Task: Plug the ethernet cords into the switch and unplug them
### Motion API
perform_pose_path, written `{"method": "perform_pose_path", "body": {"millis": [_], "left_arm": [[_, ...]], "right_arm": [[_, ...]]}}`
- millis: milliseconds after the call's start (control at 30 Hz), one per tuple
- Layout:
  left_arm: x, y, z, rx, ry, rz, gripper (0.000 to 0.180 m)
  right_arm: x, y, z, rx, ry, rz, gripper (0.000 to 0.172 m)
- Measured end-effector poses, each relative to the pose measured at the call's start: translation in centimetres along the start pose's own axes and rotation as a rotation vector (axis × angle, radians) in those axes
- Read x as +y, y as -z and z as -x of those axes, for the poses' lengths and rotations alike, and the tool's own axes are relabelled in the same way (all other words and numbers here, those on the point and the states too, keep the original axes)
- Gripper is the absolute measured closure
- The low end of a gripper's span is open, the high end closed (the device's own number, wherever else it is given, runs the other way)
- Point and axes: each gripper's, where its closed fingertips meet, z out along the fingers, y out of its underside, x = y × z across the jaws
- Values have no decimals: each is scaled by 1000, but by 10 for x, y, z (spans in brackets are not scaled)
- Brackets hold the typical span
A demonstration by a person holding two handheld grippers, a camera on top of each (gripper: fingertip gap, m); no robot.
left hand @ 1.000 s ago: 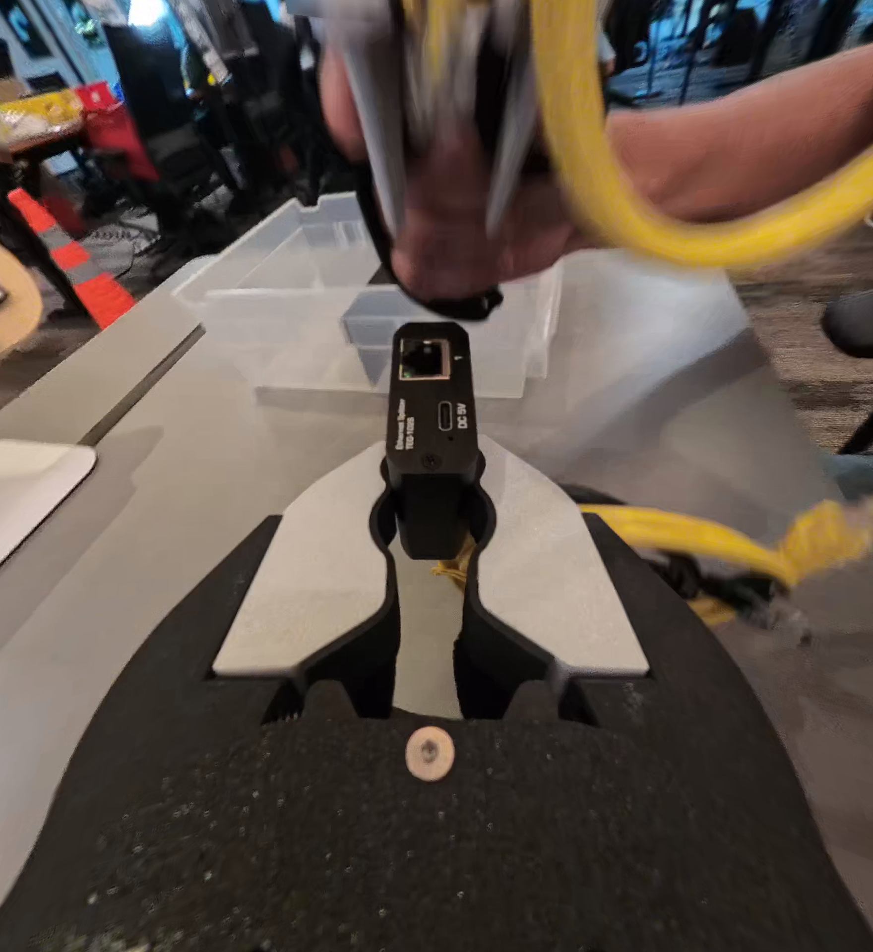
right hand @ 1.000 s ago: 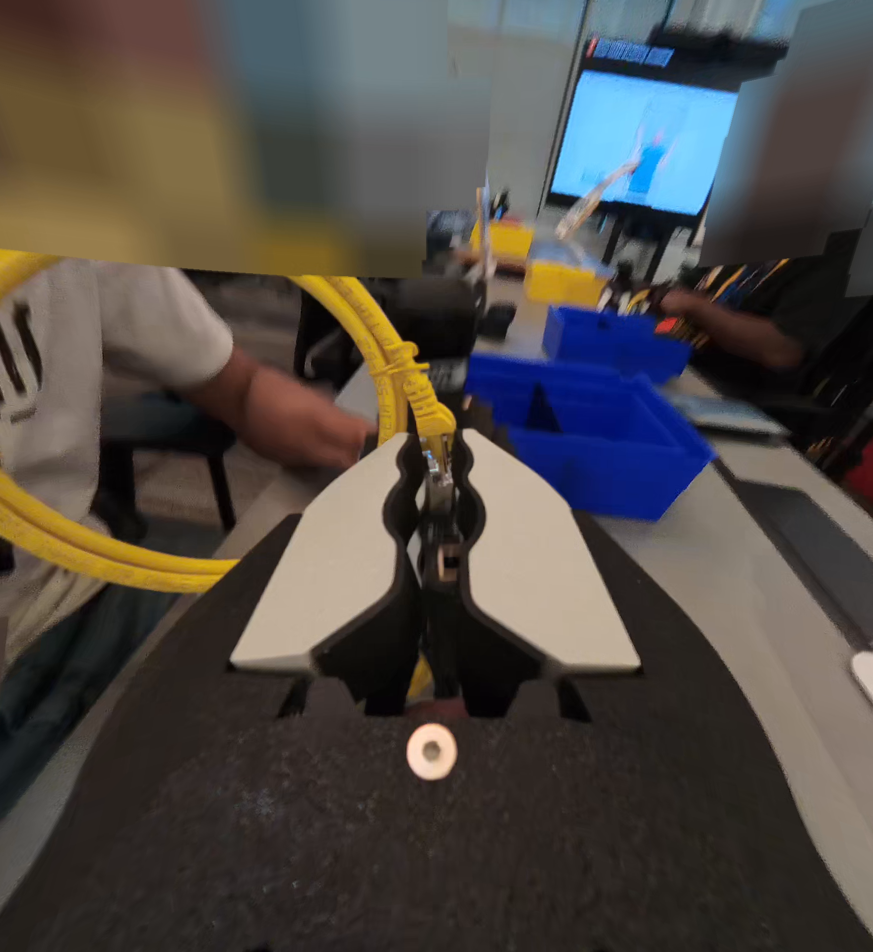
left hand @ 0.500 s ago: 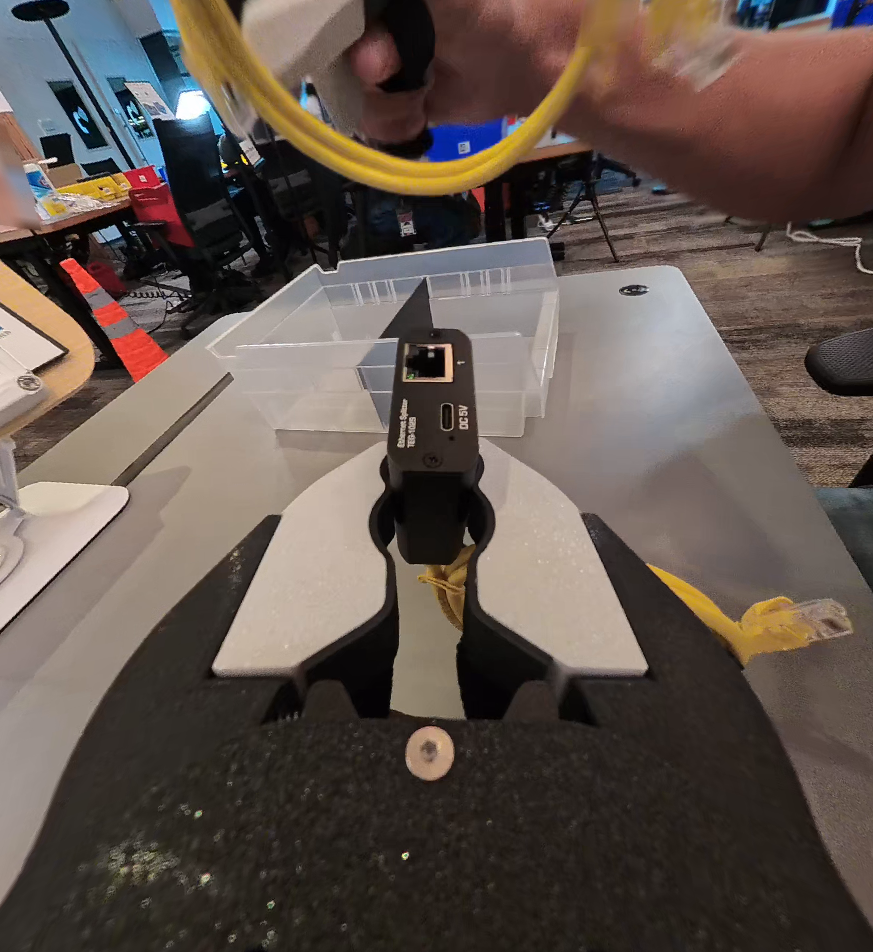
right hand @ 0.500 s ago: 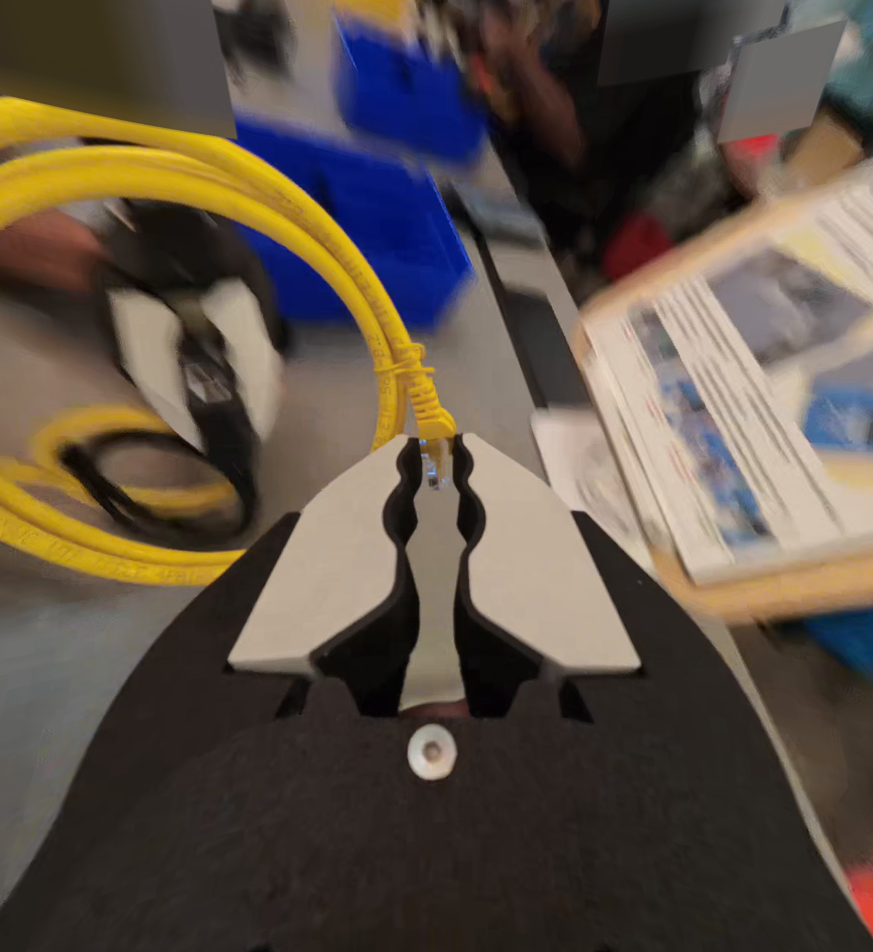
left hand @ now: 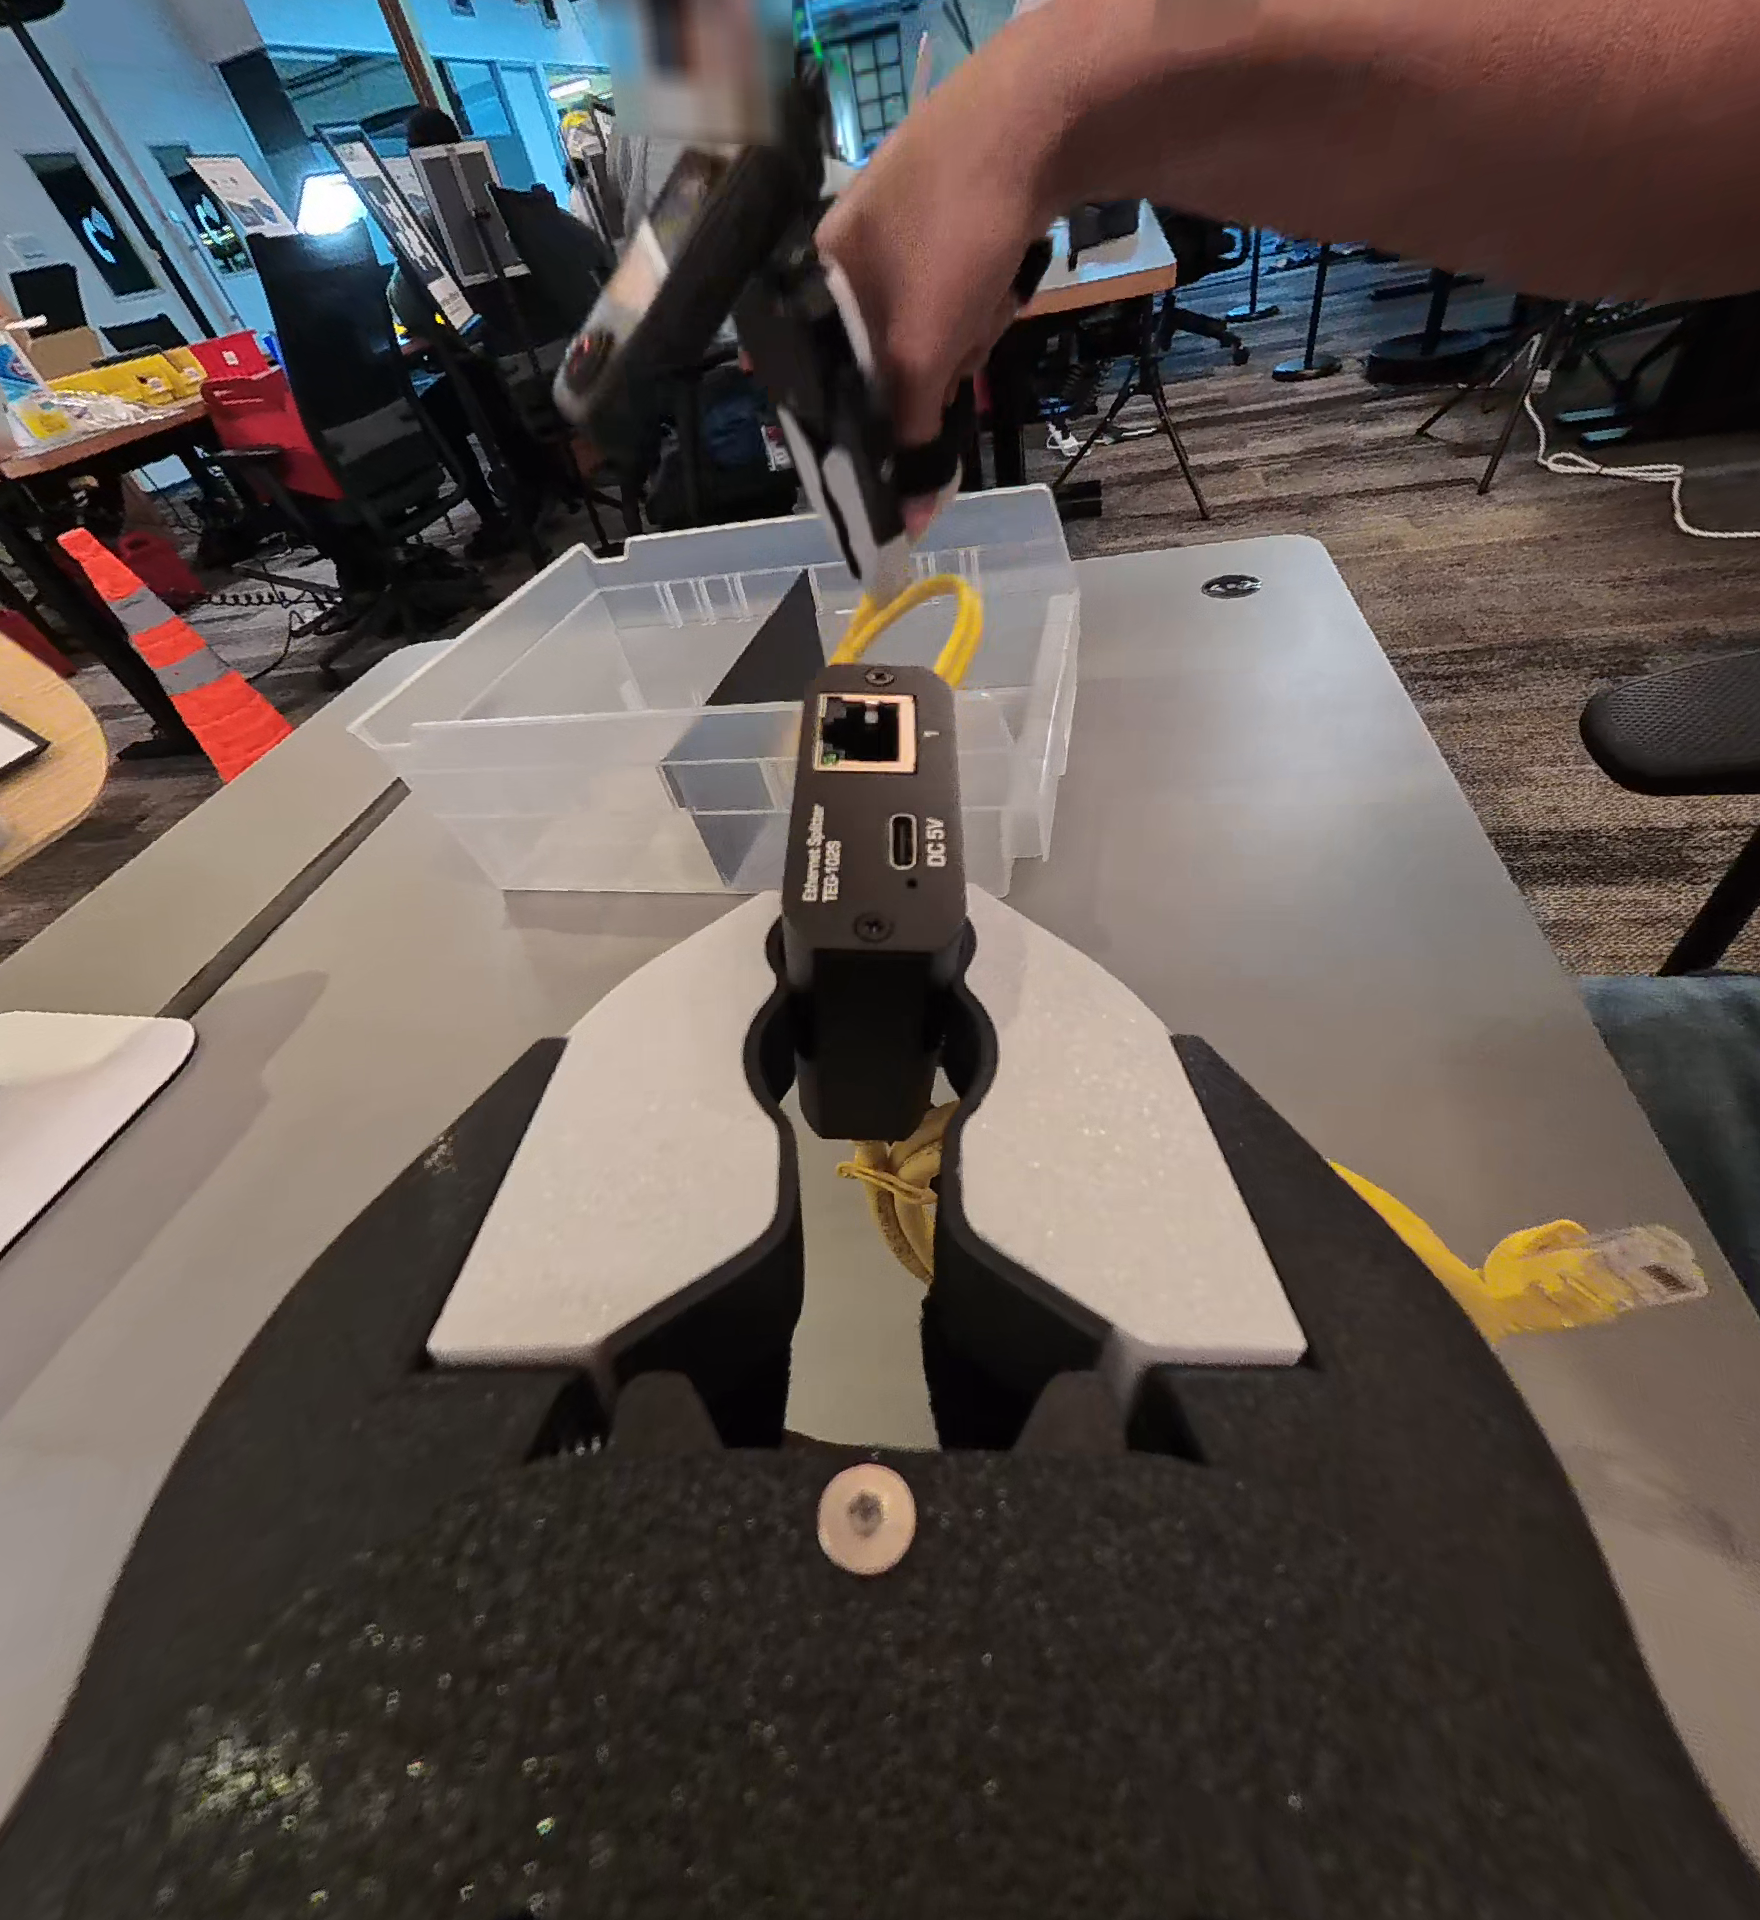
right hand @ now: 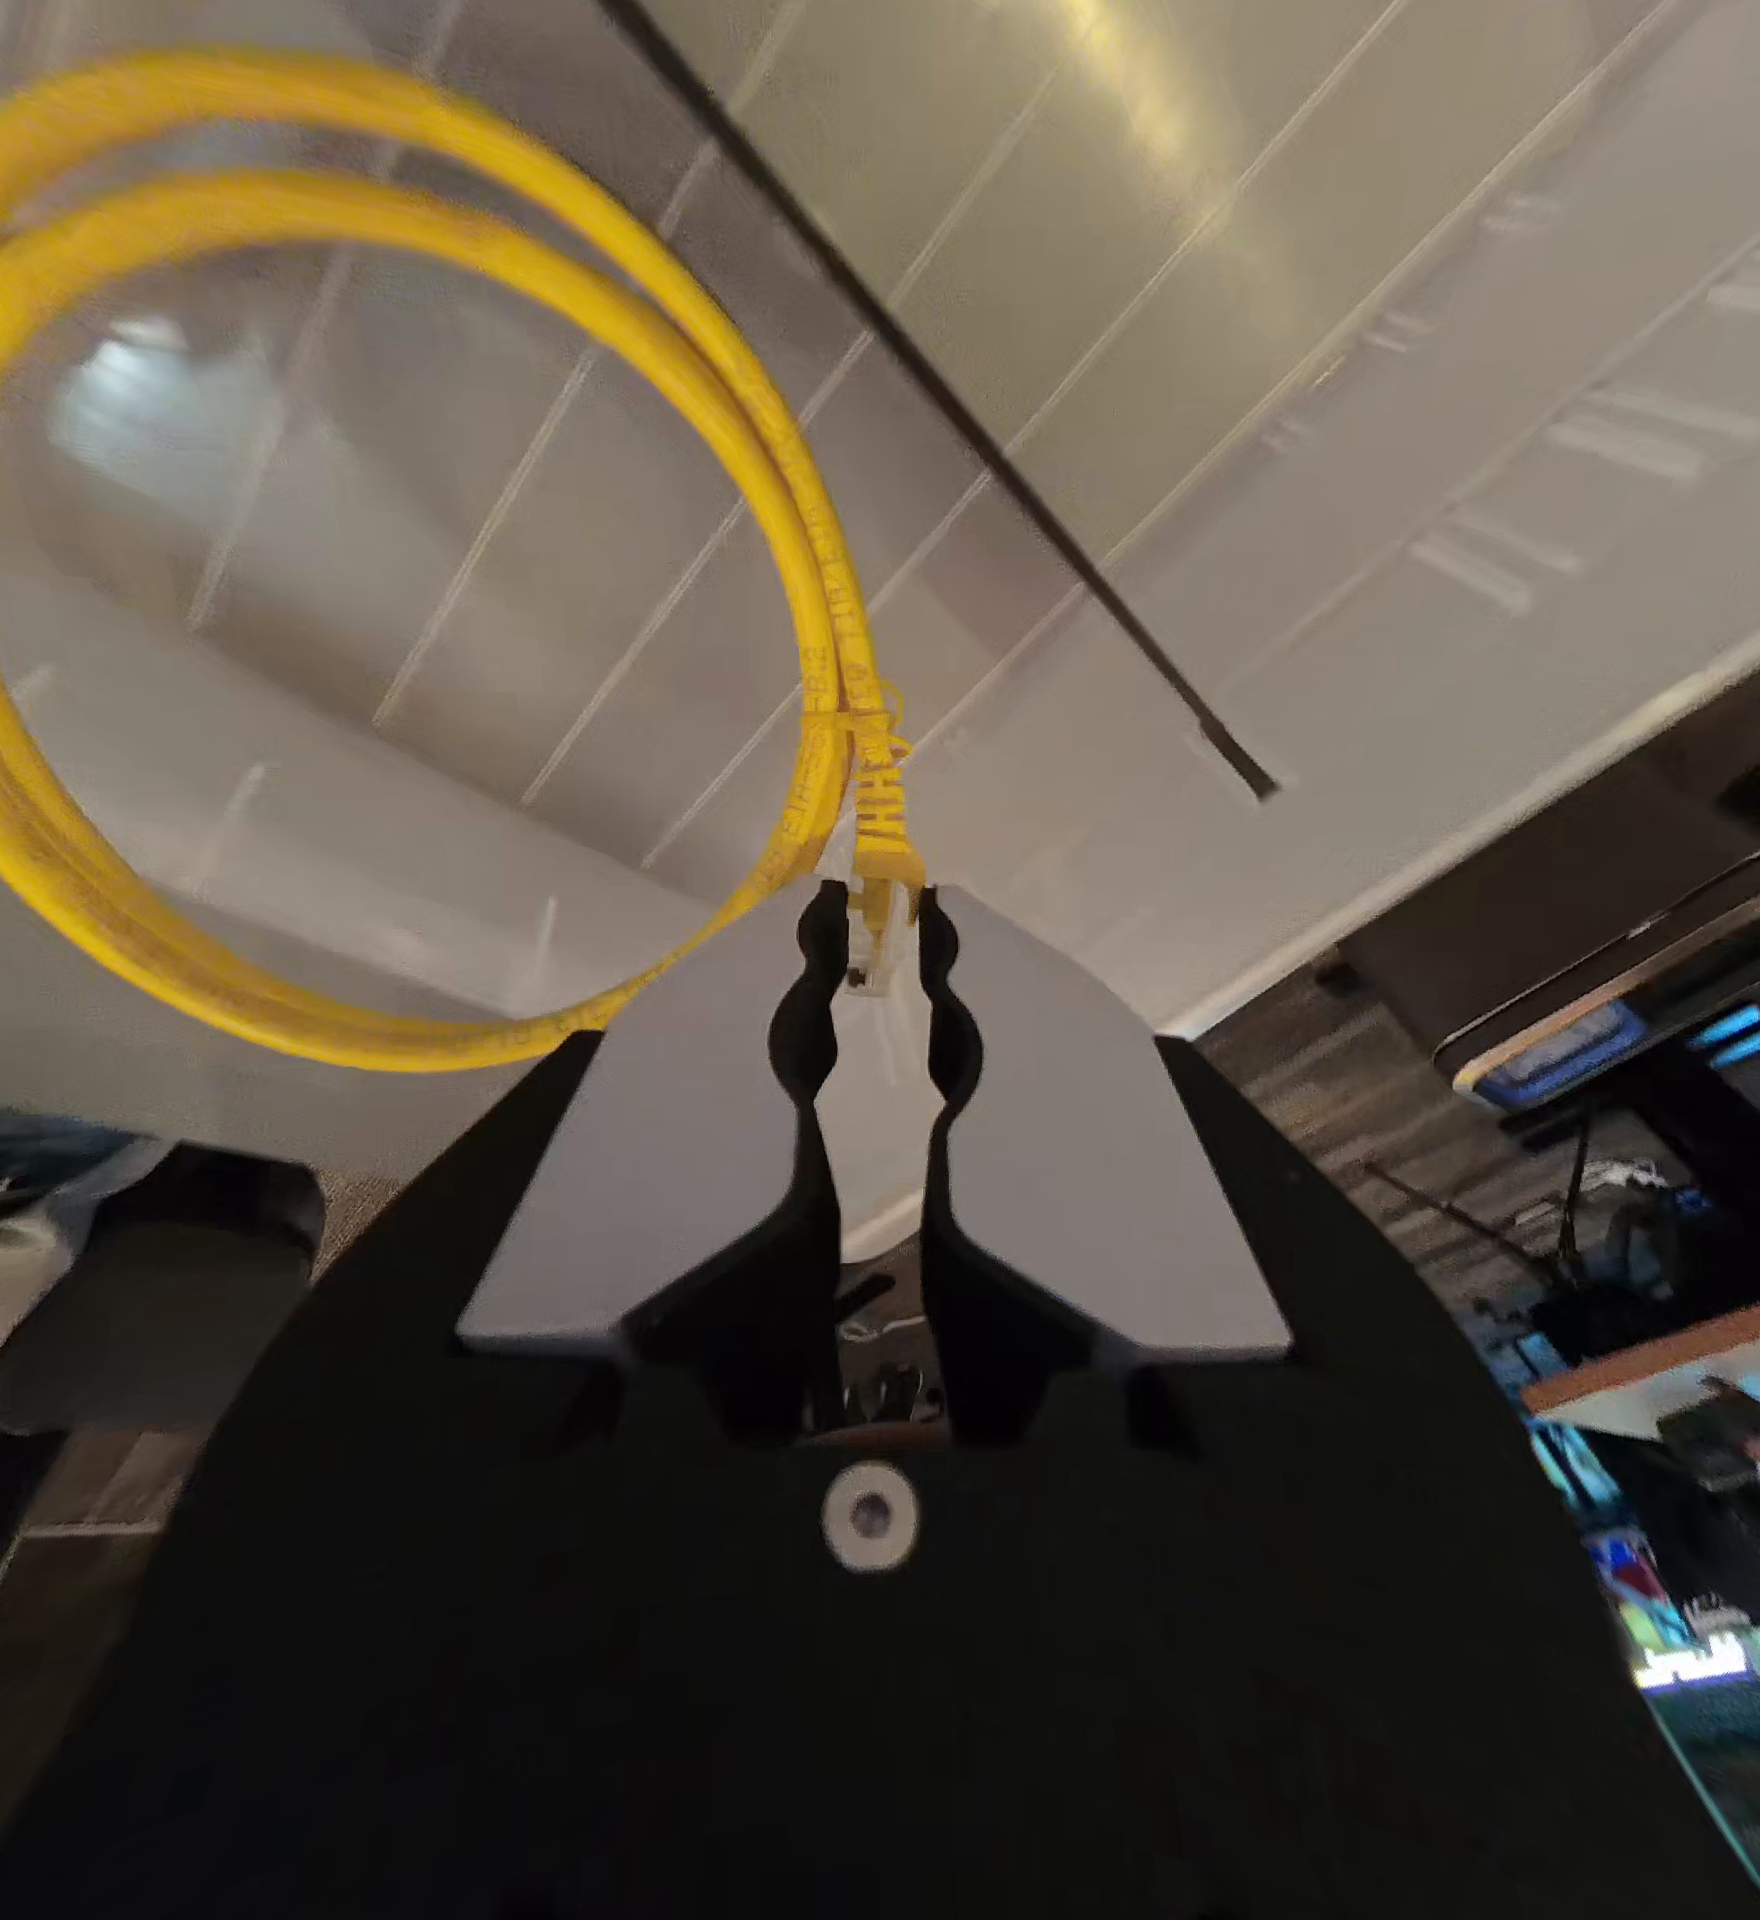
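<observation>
My left gripper (left hand: 871, 997) is shut on the black switch (left hand: 871, 831), held upright above the grey table (left hand: 1271, 831) with its empty ethernet port facing me. A second yellow cord's plug (left hand: 1593, 1273) lies on the table at the right. My right gripper (right hand: 881, 935) is shut on the clear plug (right hand: 874, 940) of a coiled yellow ethernet cord (right hand: 356, 623), over the clear plastic bin (right hand: 1271, 364). In the left wrist view the right gripper (left hand: 860, 488) points down into the bin (left hand: 564, 748), with the cord loop (left hand: 917, 623) hanging inside.
A person's arm (left hand: 1375, 135) reaches across above the bin. An orange cone (left hand: 180, 665), chairs and desks stand beyond the table's left edge. A white stand base (left hand: 34, 1101) sits at the left. A black chair (left hand: 1728, 717) is at the right. Some 30 cm of space lies between my two pairs of fingers.
My right gripper swung from high above the switch down over the clear bin, carrying the yellow cord by its plug. The left gripper kept holding the switch still.
</observation>
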Motion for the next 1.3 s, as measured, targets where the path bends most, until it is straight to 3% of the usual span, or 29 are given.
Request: {"method": "perform_pose_path", "body": {"millis": [167, 267, 333, 433, 533, 633, 733, 833, 900, 933, 967, 1000, 1133, 1300], "left_arm": [[-1, 6, 3, -27, -25, 6, 156], [-1, 10, 9, -43, -10, -2, 156], [-2, 13, 14, -57, 9, -10, 157], [-3, 17, 25, -88, 47, -25, 156], [-8, 22, 33, -111, 91, -61, 156], [-22, 31, 35, -87, 154, -169, 156], [-36, 41, 29, 8, 237, -282, 157], [-49, 49, 22, 69, 293, -371, 157], [-56, 51, 20, 80, 308, -396, 157], [-58, 51, 19, 83, 304, -399, 156], [-58, 50, 18, 81, 300, -388, 156], [-58, 49, 17, 74, 290, -377, 156], [-37, 45, 10, 71, 309, -255, 156], [-4, 43, -6, 41, 186, -6, 150]], "right_arm": [[-11, -44, 0, 69, -60, 24, 157], [0, -54, 1, 150, -37, 39, 137], [2, -35, -6, 220, -73, -62, 123], [-2, 18, 3, 236, -118, -317, 115], [-35, 85, 46, 157, -56, -725, 117], [-78, 146, 134, -107, 118, -1173, 120], [-102, 165, 220, -402, 307, -1364, 123], [-126, 157, 255, -496, 332, -1412, 116], [-137, 152, 272, -604, 321, -1435, 124], [-139, 146, 283, -660, 349, -1398, 132], [-142, 139, 287, -664, 367, -1366, 151], [-143, 138, 285, -656, 356, -1364, 153], [-133, 139, 264, -489, 372, -1311, 160], [-112, 130, 251, -32, 522, -1114, 160]]}}
